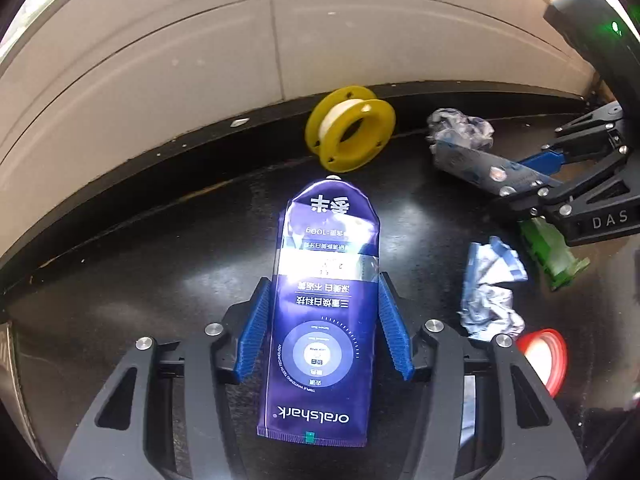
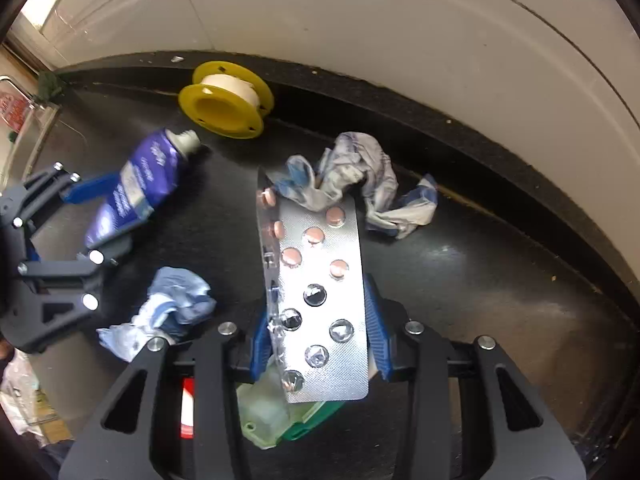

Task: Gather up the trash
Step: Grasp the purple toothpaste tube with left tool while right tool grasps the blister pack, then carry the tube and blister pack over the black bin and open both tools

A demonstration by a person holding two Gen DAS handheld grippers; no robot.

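Down at the near edge of the dark tabletop (image 1: 140, 264), the left gripper (image 1: 325, 328) pinches a purple toothpaste tube (image 1: 320, 320) between its blue pads (image 1: 252, 332), nozzle pointing away toward the wall. Over on the other side, the right gripper (image 2: 320, 328) squeezes a silver blister pack (image 2: 320, 300), some pink pills in its far half, the near pockets popped. Under that pack sits a green plastic piece (image 2: 280, 412), and a red-and-white cap (image 1: 546, 356) lies just right of the left tool. Between the two tools lies a crumpled blue-white wrapper (image 2: 168, 312), close to both, so room there is tight. Further out, a second crumpled wad (image 2: 360, 184) sits just beyond the blister pack's far end, blocking the straight line ahead. To the right of it the black surface runs open. At the back, a yellow spool (image 2: 226, 98) with white tape rests on its side against the raised black rim, where the table meets the pale wall (image 2: 360, 20).
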